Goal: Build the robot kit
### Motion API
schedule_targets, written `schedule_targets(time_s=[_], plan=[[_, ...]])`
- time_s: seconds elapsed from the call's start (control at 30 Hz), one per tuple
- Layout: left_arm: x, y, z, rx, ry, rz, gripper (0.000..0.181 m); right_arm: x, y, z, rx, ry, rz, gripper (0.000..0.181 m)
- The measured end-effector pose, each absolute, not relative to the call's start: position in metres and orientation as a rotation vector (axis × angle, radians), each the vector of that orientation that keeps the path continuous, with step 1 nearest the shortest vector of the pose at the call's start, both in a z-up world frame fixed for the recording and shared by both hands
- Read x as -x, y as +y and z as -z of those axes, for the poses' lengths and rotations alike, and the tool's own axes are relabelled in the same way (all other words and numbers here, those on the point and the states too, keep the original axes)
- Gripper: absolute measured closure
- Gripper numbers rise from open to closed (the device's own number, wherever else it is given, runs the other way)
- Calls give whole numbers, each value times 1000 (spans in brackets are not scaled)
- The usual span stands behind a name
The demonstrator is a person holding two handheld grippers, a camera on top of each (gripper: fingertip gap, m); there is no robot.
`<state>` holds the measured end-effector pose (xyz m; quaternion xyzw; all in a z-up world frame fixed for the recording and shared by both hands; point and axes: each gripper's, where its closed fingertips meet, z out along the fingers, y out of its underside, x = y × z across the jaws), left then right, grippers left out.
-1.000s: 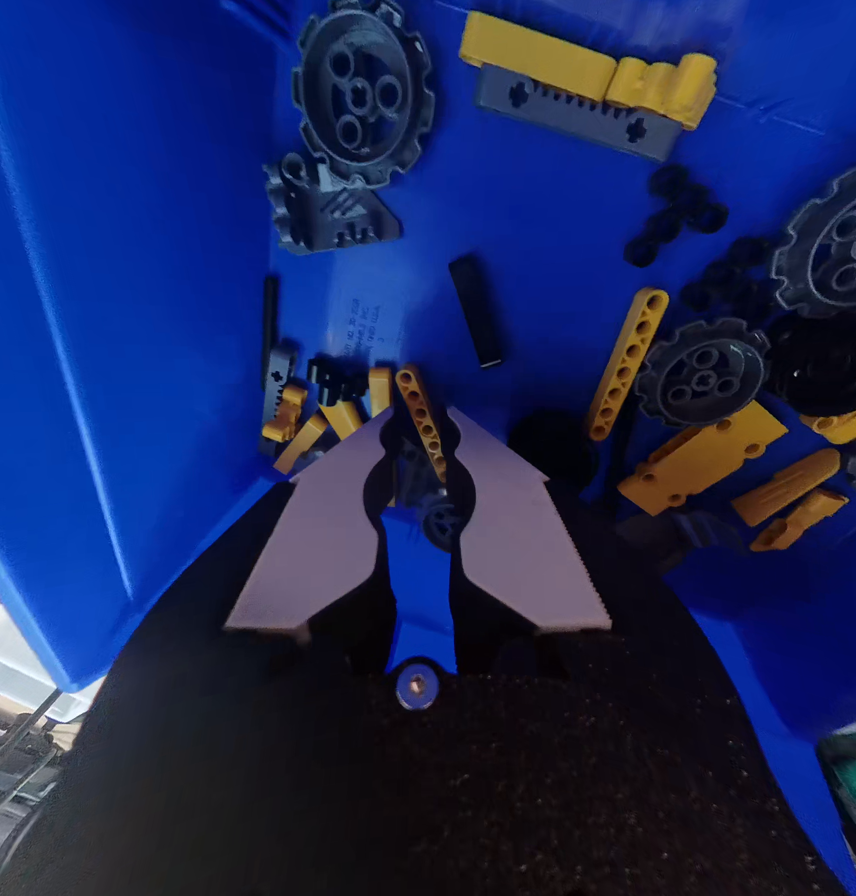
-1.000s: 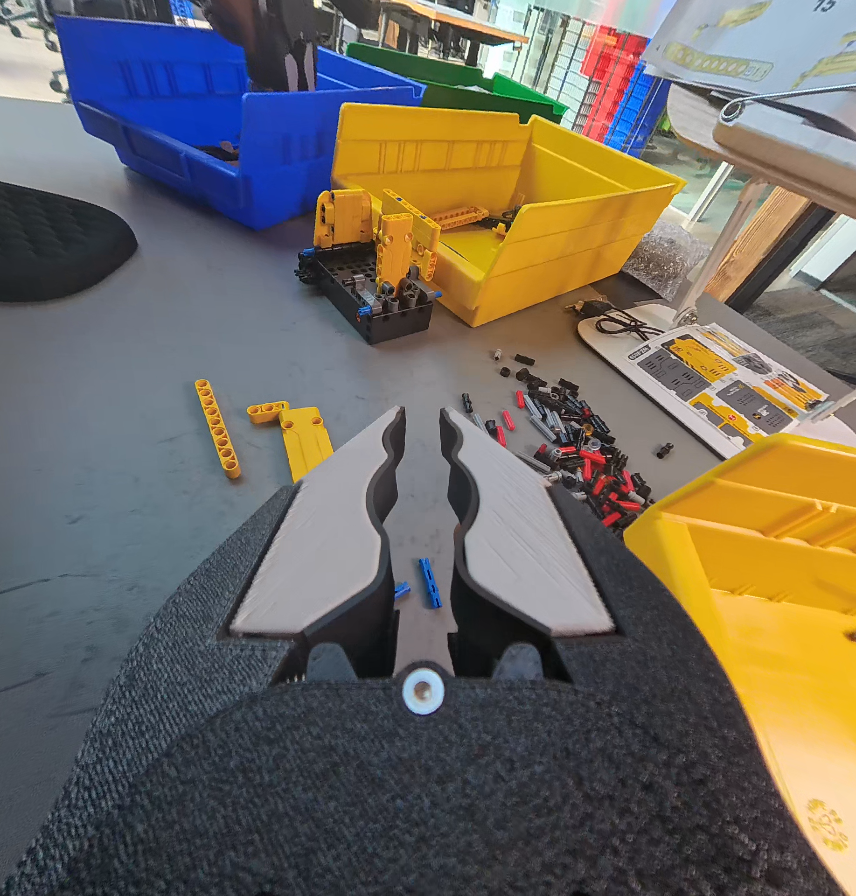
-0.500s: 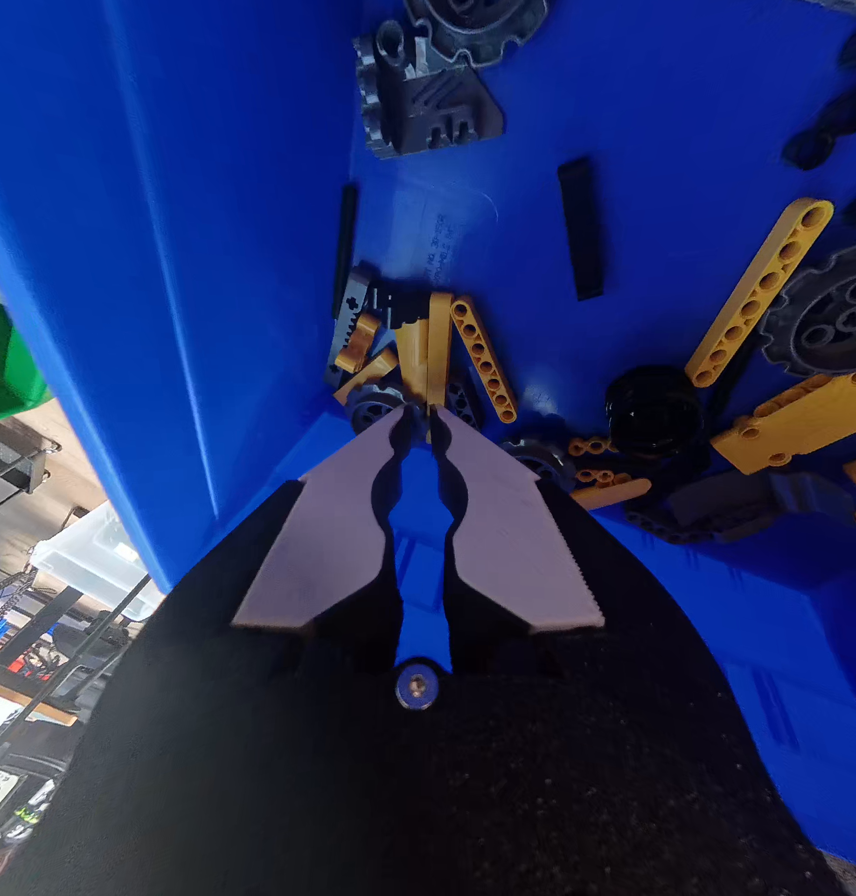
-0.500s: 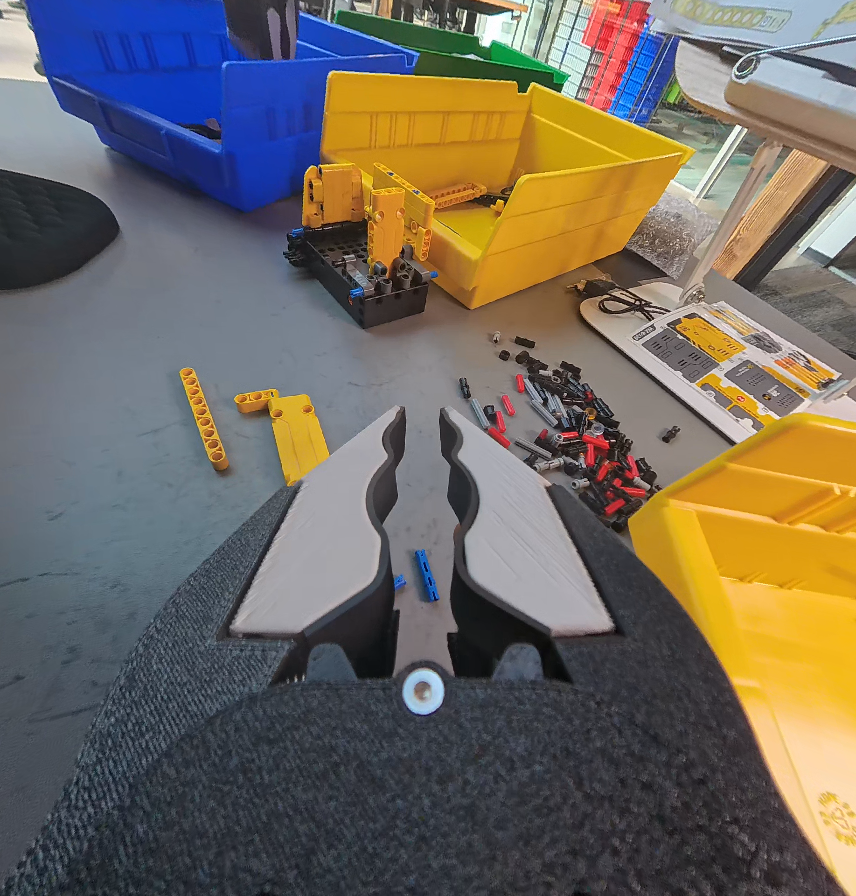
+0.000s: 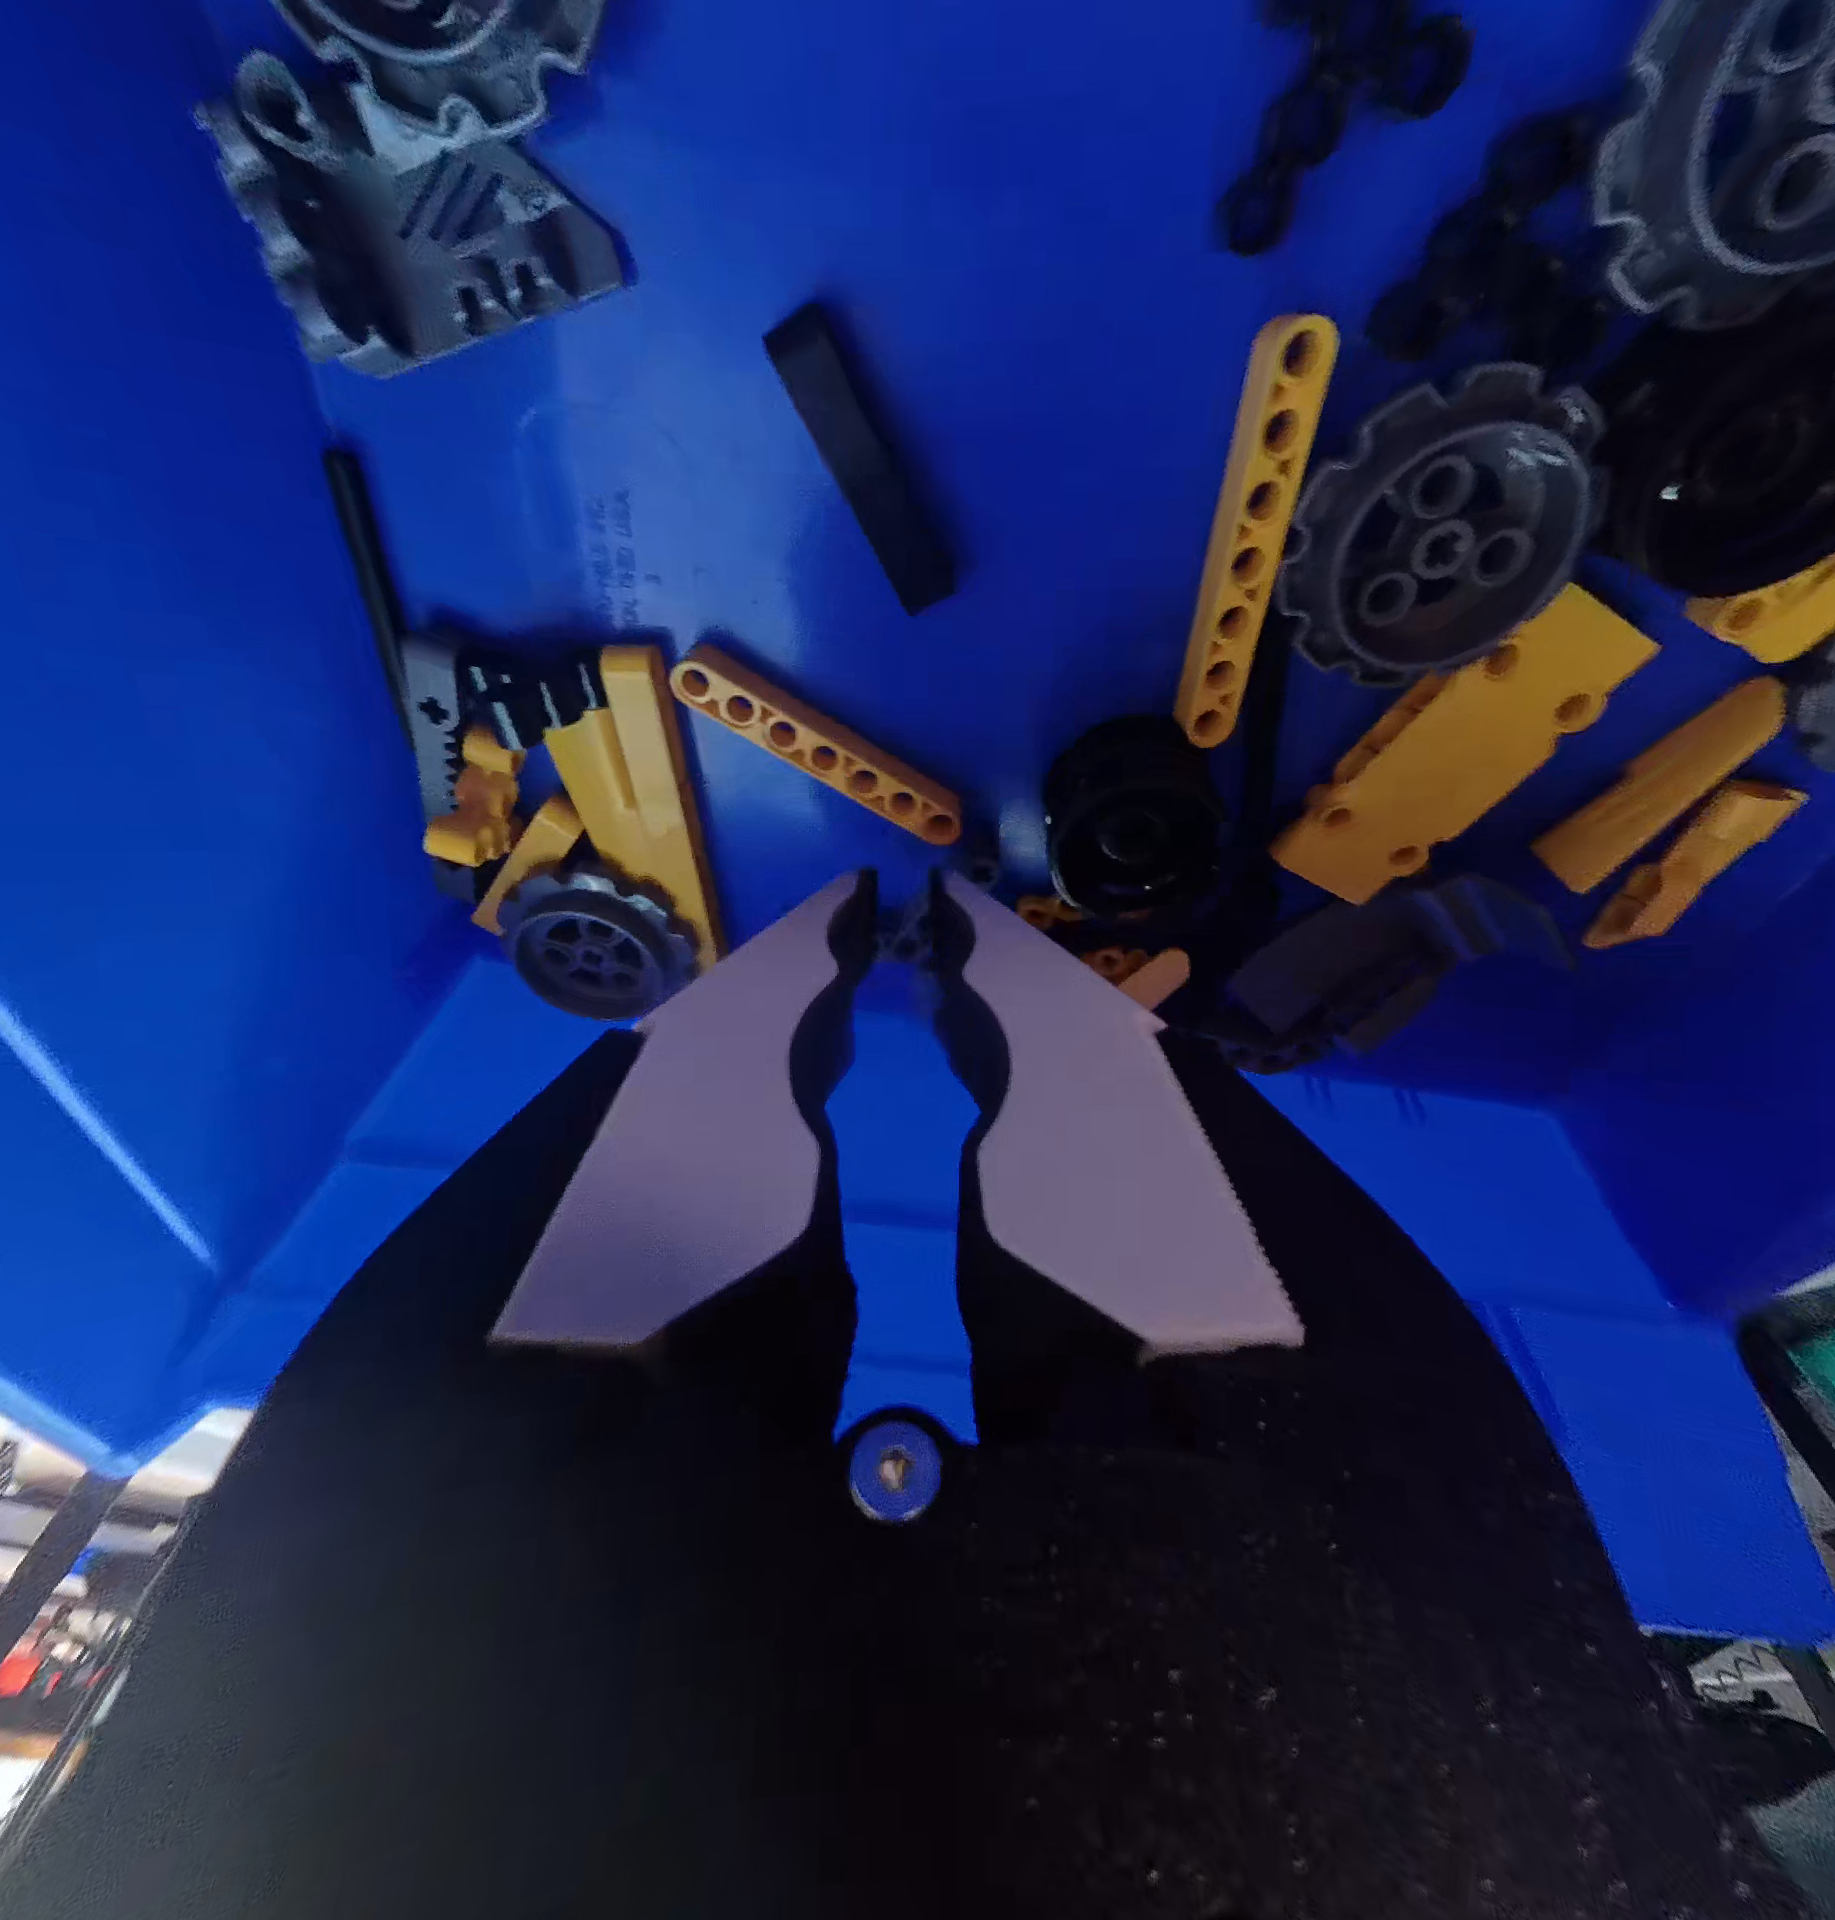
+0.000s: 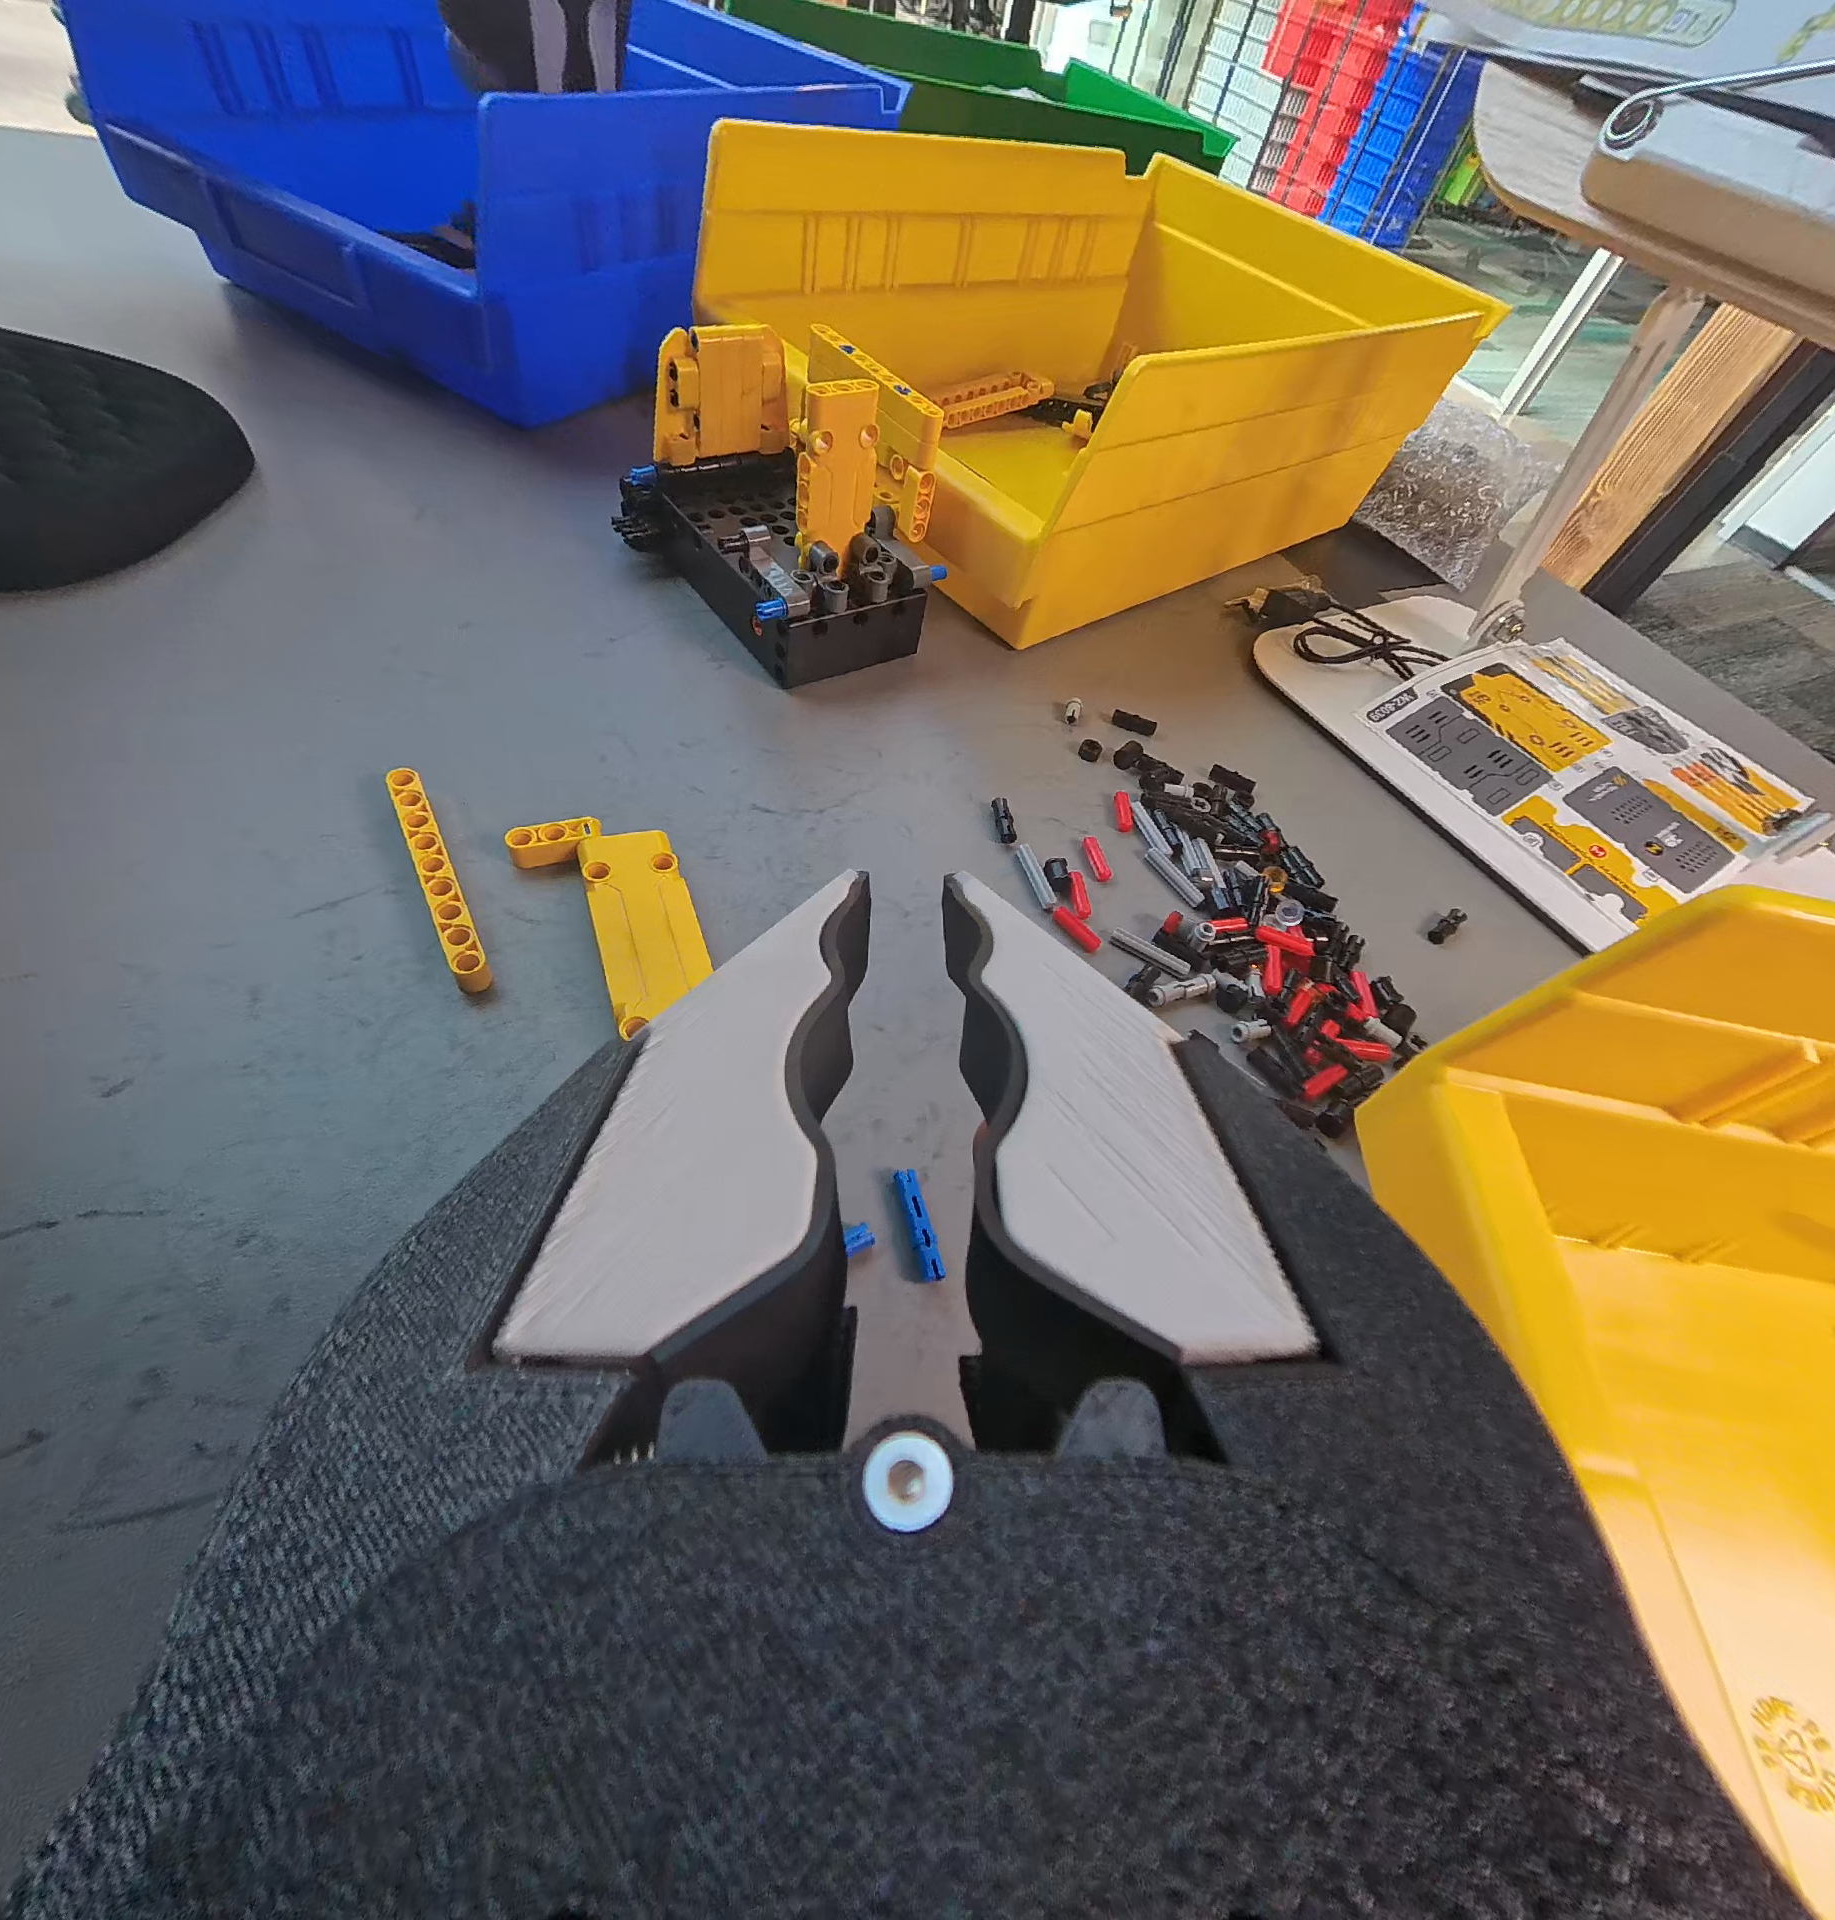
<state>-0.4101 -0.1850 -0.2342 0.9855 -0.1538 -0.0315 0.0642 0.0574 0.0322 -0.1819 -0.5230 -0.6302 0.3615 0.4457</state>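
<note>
Left gripper [image 5: 900, 902] reaches down into a blue bin [image 5: 134, 727] of building-toy parts; right gripper [image 6: 906, 899] hangs over a grey table [image 6: 217, 1091].

The left gripper's tips stand a narrow gap apart with a small dark grey piece [image 5: 905, 927] between them, though whether they actually pinch it cannot be told; just ahead lie a yellow holed beam [image 5: 815, 755], a small grey toothed wheel [image 5: 589, 952] and a black round part [image 5: 1131, 821]. The right gripper's jaws are slightly parted and hold nothing, with 1 blue pin [image 6: 918, 1238] on the table under them. A yellow panel [image 6: 643, 925] lies just left of its tips, a heap of red, black and grey pins [image 6: 1245, 945] to the right, and a yellow bin [image 6: 1079, 343] farther off.
</note>
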Motion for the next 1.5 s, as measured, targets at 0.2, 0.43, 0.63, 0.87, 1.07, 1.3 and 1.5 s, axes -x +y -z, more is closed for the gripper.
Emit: schedule_targets(time_s=[0.2, 0.43, 0.63, 0.87, 1.07, 1.3, 1.5], plan=[[444, -168, 229, -3061, -399, 291, 167, -58, 33, 182, 1300, -1559, -895, 168], [449, -167, 238, -3010, -421, 339, 168, -58, 34, 183, 1312, -1554, -898, 168], [438, -172, 237, -2986, -452, 267, 176, -58, 34, 183, 1309, -1558, -894, 168], [433, -185, 242, -2962, -437, 181, 171, -59, 34, 183, 1308, -1558, -894, 168], [433, -185, 234, -2939, -491, 257, 175, -59, 35, 182, 1305, -1552, -888, 168], [322, -148, 138, -3213, -740, -1, 175, -58, 26, 160, 1216, -1511, -936, 168], [107, -134, 106, -2988, -1302, -960, 175, -46, -34, 138, 893, -1650, -941, 162]])
